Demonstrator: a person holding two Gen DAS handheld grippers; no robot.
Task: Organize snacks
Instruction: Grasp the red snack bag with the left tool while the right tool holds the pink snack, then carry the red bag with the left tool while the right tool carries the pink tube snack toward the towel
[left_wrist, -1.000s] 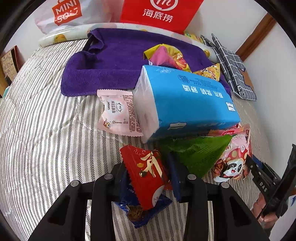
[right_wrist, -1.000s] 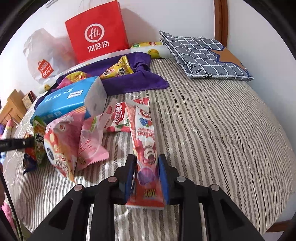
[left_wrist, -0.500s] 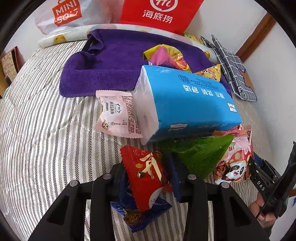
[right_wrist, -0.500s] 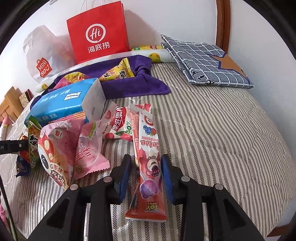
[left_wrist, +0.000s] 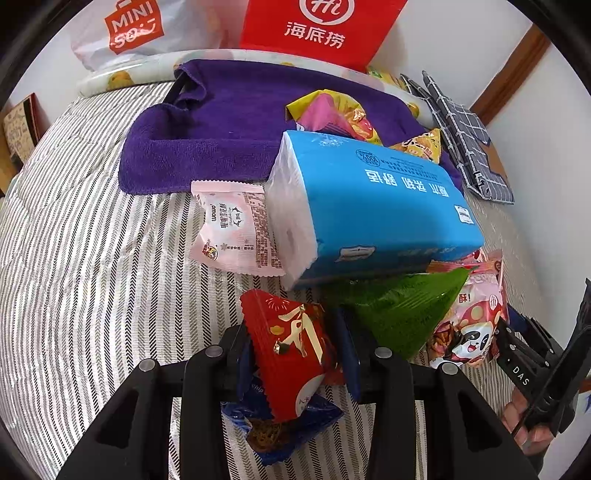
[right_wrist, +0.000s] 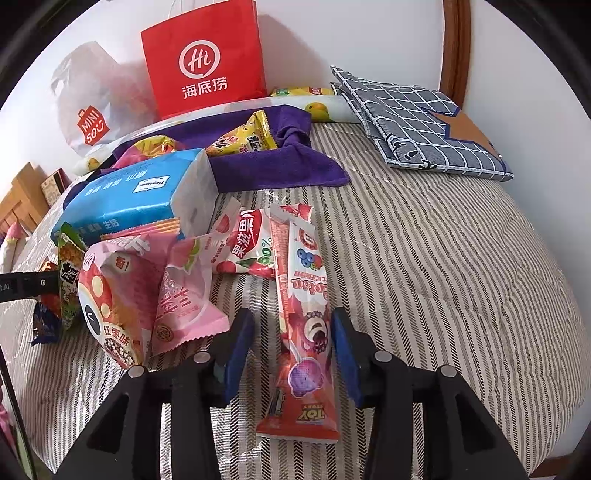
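Ample bare striped quilt (right_wrist: 461, 258) beside long stick packet (right_wrist: 304, 321).

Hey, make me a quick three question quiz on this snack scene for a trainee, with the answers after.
1. True or false: the right claw is clamped on the long pink snack stick.
2. What does the left claw hold?
3. Which lies on the purple towel? A: yellow snack bag. B: red paper bag. C: checked cloth.

Key
1. False: its jaws have just been opening and stand clear of the stick, which lies between them on the bed.
2. A red packet.
3. A.
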